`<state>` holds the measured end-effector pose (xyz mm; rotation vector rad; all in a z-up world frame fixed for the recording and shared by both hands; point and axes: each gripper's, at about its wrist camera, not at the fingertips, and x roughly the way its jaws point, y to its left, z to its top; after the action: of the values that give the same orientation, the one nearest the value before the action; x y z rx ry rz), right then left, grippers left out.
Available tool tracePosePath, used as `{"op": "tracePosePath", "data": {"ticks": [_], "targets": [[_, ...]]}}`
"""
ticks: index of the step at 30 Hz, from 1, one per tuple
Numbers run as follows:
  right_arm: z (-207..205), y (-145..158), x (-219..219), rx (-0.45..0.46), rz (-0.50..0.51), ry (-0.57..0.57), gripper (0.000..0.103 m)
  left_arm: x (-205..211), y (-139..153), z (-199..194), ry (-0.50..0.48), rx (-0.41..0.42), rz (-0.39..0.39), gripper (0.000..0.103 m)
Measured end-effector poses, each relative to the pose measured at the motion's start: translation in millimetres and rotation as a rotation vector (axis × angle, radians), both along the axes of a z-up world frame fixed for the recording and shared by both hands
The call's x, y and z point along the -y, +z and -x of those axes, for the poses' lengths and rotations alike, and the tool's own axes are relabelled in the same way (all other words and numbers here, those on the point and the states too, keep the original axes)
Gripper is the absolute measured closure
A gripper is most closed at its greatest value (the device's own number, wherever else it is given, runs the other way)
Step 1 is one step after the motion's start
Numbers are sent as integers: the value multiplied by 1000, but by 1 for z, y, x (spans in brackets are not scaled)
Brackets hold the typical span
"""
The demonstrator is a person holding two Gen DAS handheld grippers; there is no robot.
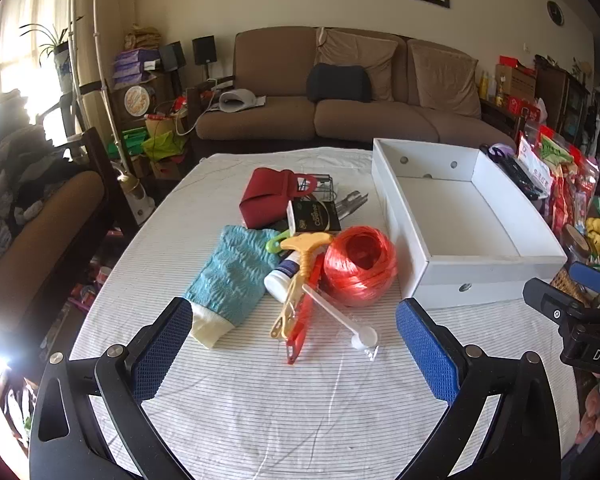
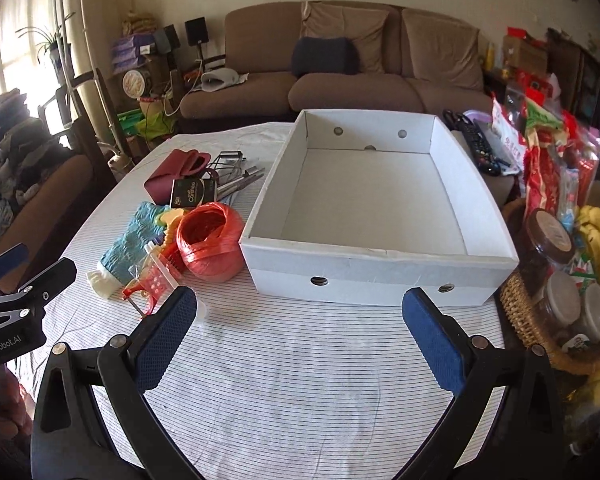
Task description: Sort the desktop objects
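Left claw (image 1: 294, 354) wide open, empty, over striped cloth tabletop (image 1: 300, 400); right claw (image 2: 300, 334) also spread wide, holding nothing. Clutter pile sits left of white cardboard box (image 2: 364, 276): glossy red twine ball (image 1: 360, 264), textured teal mitt (image 1: 232, 276), red pouch (image 1: 268, 196), black carton (image 1: 318, 218), white bottle (image 1: 280, 278) half hidden under yellow tool (image 1: 302, 264). Wicker basket (image 2: 520, 316) cut off at right.
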<state>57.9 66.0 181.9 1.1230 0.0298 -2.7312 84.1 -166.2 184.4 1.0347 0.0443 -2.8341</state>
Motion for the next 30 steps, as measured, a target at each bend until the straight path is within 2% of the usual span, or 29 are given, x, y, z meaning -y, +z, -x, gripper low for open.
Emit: {"op": "tracePosePath", "data": {"ticks": [7,15,23,30], "targets": [[-3,9,35,-6,14,38,0,40,3,-8,38,-5,-1,0],[0,8,76,3,26,89,0,84,-10,-5,85,15,-14,0],[11,-7,102,27,85,115,0,125,-47,7,121,61,-42,0],[24,-28,128,61,102,150,0,138,-93,37,12,179,27,0]]}}
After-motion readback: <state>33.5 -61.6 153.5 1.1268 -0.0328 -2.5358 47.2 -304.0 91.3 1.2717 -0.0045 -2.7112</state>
